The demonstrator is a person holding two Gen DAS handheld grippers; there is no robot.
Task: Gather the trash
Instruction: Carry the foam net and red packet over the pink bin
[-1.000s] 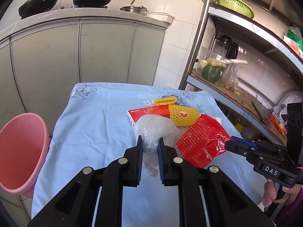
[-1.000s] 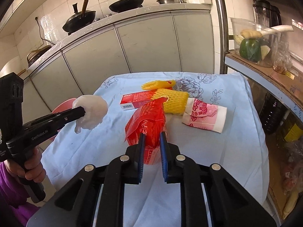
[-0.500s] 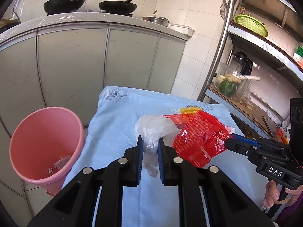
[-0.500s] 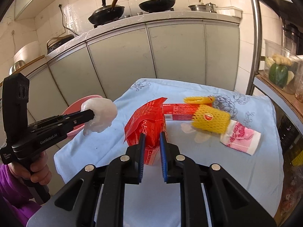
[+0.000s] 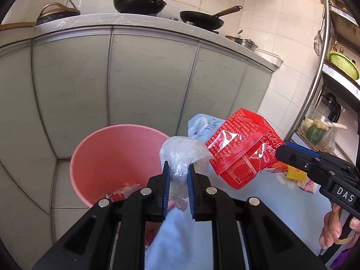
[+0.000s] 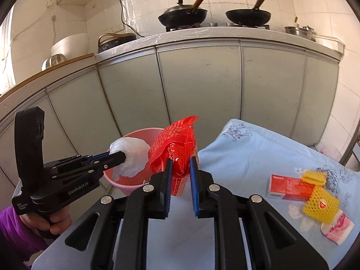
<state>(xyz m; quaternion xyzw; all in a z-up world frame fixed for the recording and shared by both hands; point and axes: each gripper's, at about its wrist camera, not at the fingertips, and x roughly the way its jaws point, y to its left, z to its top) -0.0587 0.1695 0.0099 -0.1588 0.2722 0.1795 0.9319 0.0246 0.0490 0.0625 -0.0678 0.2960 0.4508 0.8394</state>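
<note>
The left gripper (image 5: 177,175) is clamped on a crumpled clear plastic bag (image 5: 183,153), held above the rim of the pink bin (image 5: 94,153); the right gripper (image 6: 181,173) pinches a red wrapper (image 6: 174,148) at the bin's 3 o'clock side. Only the right wrist view shows the red box (image 6: 289,186), yellow foam nets (image 6: 320,204) and pink packet (image 6: 337,229) lying on the blue tablecloth (image 6: 247,157). Scraps in the bin's bottom are hard to identify.

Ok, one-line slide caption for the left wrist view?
Left gripper clamps crumpled clear plastic bag beside round pink plastic bin; right gripper holds shiny red foil wrapper.
</note>
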